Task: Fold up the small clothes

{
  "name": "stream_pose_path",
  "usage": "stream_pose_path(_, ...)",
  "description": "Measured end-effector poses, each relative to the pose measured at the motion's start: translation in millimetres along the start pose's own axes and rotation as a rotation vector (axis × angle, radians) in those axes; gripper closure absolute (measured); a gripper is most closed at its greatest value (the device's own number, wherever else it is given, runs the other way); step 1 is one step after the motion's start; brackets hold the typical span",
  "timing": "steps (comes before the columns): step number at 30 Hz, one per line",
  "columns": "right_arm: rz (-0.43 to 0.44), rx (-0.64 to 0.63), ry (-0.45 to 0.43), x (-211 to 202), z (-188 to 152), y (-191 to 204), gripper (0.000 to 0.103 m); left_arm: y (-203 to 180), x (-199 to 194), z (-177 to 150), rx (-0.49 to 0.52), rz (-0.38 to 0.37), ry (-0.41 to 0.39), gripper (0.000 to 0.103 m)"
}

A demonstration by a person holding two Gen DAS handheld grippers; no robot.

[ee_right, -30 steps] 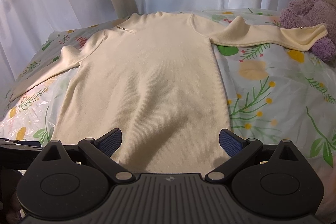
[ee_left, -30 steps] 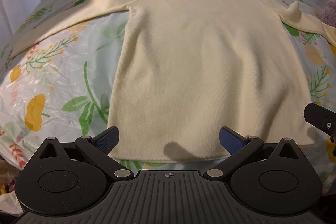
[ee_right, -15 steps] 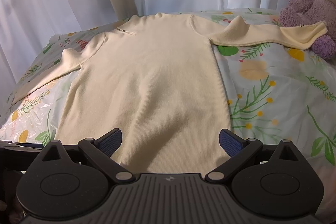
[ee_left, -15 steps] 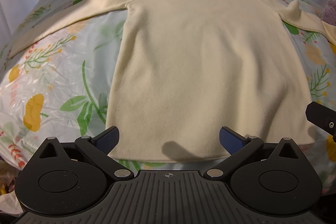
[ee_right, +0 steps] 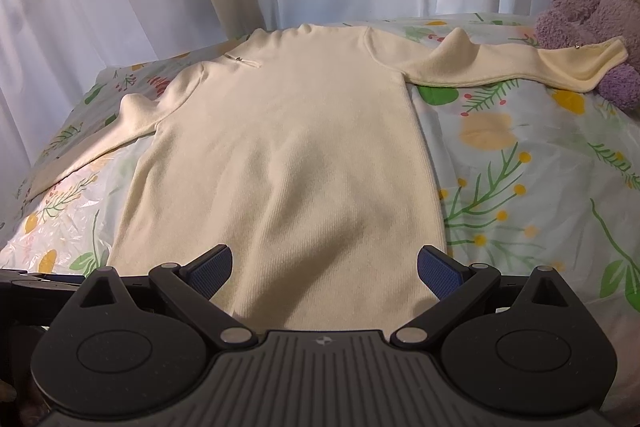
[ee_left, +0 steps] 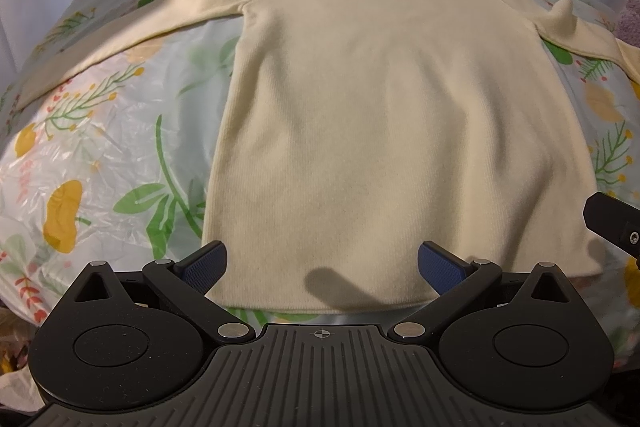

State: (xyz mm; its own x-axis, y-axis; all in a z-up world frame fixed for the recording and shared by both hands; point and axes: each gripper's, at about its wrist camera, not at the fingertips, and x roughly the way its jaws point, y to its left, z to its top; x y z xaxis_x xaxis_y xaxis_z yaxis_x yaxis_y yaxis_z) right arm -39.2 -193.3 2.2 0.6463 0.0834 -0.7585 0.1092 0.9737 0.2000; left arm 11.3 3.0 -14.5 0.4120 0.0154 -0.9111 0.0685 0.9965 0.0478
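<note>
I have both the left gripper (ee_left: 320, 263) and the right gripper (ee_right: 323, 263) spread wide and empty at the near edge of the floral bed cover (ee_right: 520, 187), above the hem of the cream sweater (ee_left: 392, 115), which lies flat, sleeves outstretched.

Left gripper (ee_left: 320, 265) jaws wide apart, nothing between its 2 fingers. Right gripper (ee_right: 324, 267) same, gaping and empty, held level beside the left.
</note>
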Motion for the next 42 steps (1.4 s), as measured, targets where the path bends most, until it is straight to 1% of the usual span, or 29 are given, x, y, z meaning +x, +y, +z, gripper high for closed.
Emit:
stream_pose_path(6, 0.046, 0.036, -0.012, 4.8, -0.2, -5.8, 0.004, 2.6, 6.0, 2.3, -0.002, -0.011, 0.008, 0.000)
stream_pose_path(8, 0.095, 0.065, -0.054, 4.4, -2.8, -11.6, 0.004, 2.4, 9.7, 2.9, 0.003, -0.010, 0.014, 0.000)
stream_pose_path(10, 0.176, 0.112, -0.089, 5.6, -6.1, -21.1, 0.004, 2.8, 13.0, 4.1, 0.003, -0.018, 0.015, 0.000)
stream_pose_path(11, 0.221, 0.151, -0.087, 8.1, -6.1, -27.6, 0.004, 3.4, 13.7, 5.3, -0.002, -0.026, 0.007, 0.000)
stream_pose_path(12, 0.254, 0.194, -0.064, 13.1, -4.9, -35.1, 0.004, 4.1, 14.0, 7.2, -0.008, -0.033, -0.004, 0.000)
stream_pose_path(14, 0.285, 0.284, -0.018, 23.5, -0.8, -49.4, 0.004, 5.3, 14.0, 12.7, -0.016, -0.043, -0.035, 0.000)
stream_pose_path(15, 0.292, 0.343, -0.010, 29.8, 2.8, -61.8, 0.004, 5.4, 14.2, 16.8, -0.017, -0.044, -0.050, 0.000)
stream_pose_path(16, 0.291, 0.391, -0.029, 33.5, 7.0, -74.4, 0.004, 5.3, 14.2, 20.7, -0.014, -0.044, -0.068, 0.000)
stream_pose_path(17, 0.282, 0.437, -0.066, 35.5, 11.3, -87.7, 0.004, 4.7, 13.5, 24.9, -0.005, -0.045, -0.096, 0.000)
stream_pose_path(19, 0.242, 0.520, -0.175, 40.4, 25.5, -123.5, 0.004, 1.8, 11.5, 35.6, 0.020, -0.041, -0.165, 0.000)
stream_pose_path(20, 0.206, 0.544, -0.223, 43.7, 34.4, -142.1, 0.004, 0.9, 11.4, 40.6, 0.027, -0.042, -0.190, 0.000)
stream_pose_path(22, 0.129, 0.598, -0.322, 51.9, 51.4, -183.0, 0.004, 0.5, 13.2, 51.5, 0.022, -0.054, -0.212, 0.000)
stream_pose_path(24, 0.023, 0.644, -0.402, 62.4, 68.2, -225.8, 0.012, 1.7, 16.8, 59.7, -0.007, -0.071, -0.227, 0.000)
stream_pose_path(25, -0.027, 0.659, -0.412, 68.8, 75.8, -243.7, 0.024, 2.8, 19.2, 62.5, -0.027, -0.078, -0.229, 0.000)
stream_pose_path(26, -0.085, 0.684, -0.412, 75.3, 83.4, -261.9, 0.047, 3.6, 22.7, 64.8, -0.044, -0.086, -0.224, 0.000)
stream_pose_path(27, -0.129, 0.716, -0.410, 81.9, 89.6, -280.1, 0.059, 4.2, 26.0, 66.0, -0.059, -0.097, -0.217, 0.000)
stream_pose_path(28, -0.165, 0.745, -0.419, 90.3, 94.7, -297.8, 0.069, 5.2, 29.4, 65.8, -0.074, -0.110, -0.212, 0.000)
stream_pose_path(30, -0.214, 0.780, -0.439, 102.6, 101.5, -324.8, 0.069, 5.4, 36.9, 65.4, -0.096, -0.130, -0.197, 0.000)
stream_pose_path(32, -0.218, 0.795, -0.448, 112.1, 107.0, -340.7, 0.069, 5.1, 44.4, 65.1, -0.106, -0.133, -0.176, 0.000)
stream_pose_path(33, -0.231, 0.794, -0.435, 118.4, 110.2, -344.7, 0.069, 5.0, 47.4, 65.3, -0.107, -0.129, -0.167, 0.000)
stream_pose_path(35, -0.287, 0.762, -0.421, 125.9, 114.9, -345.2, 0.069, 4.5, 51.3, 66.9, -0.106, -0.122, -0.157, 0.000)
stream_pose_path(36, -0.332, 0.740, -0.410, 129.5, 118.0, -345.0, 0.069, 4.9, 52.2, 67.7, -0.108, -0.121, -0.158, 0.000)
stream_pose_path(37, -0.346, 0.730, -0.409, 131.9, 119.3, -345.9, 0.069, 5.4, 53.0, 68.6, -0.109, -0.121, -0.160, 0.000)
stream_pose_path(40, -0.351, 0.739, -0.422, 138.8, 121.7, -353.4, 0.069, 7.0, 54.5, 71.8, -0.116, -0.117, -0.166, 0.000)
stream_pose_path(42, -0.354, 0.721, -0.435, 142.4, 125.3, -355.8, 0.070, 8.3, 55.5, 73.5, -0.124, -0.121, -0.166, 0.000)
